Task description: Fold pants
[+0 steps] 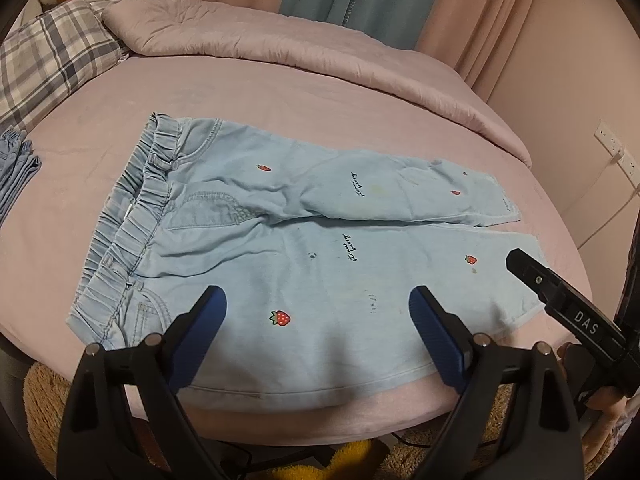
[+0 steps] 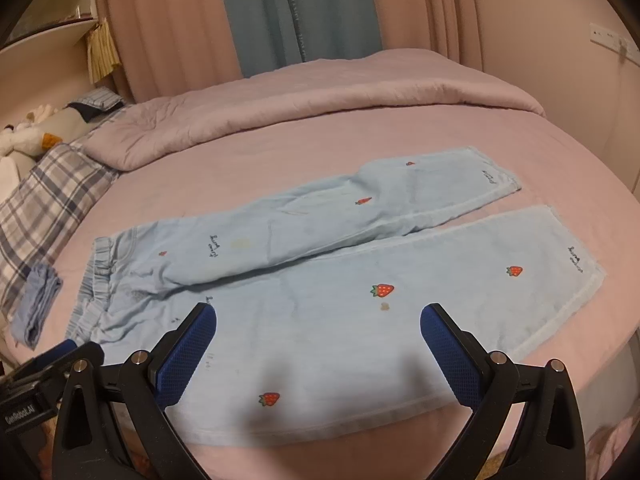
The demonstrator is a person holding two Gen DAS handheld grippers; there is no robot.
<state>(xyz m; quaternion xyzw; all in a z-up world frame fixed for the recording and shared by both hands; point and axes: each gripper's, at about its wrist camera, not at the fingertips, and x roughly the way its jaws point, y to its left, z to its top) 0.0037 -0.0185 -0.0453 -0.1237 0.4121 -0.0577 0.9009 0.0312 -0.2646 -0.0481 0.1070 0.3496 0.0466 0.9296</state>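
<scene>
Hidden parts: bed [image 1: 100, 128] edges are running out of both views, so no far corner is showing; the floor under the near edge is lying dark and hard to make out.
Cut off: a small folded blue cloth [image 1: 16, 168] near the bed's left edge is being clipped by the frame in the left wrist view; the plaid pillow [image 1: 56, 56] is partly cut as well.
Blurred: the small dark lettering on the pants is staying too small to read.
Pants [image 1: 304, 240]: they are lying flat and unfolded near the bed's near edge, waistband pointing to the left edge, both legs stretching toward the right edge.
Look: pale blue cloth is showing red strawberry prints, a gathered elastic waist, a few faint stains; the far leg is slanting and overlapping the near leg at the crotch.
Left gripper [image 1: 318, 300]: it is hovering over the near leg with jaws standing wide, nothing between the pads.
Right gripper [image 2: 318, 318]: it is hovering over the near leg further toward the hems, jaws spread wide, gripping nothing.
Blanket [image 1: 280, 36]: it is lying bunched along the bed's far edge, well apart from the pants.
Behind: curtains [image 2: 296, 12] are hanging past the far edge.
</scene>
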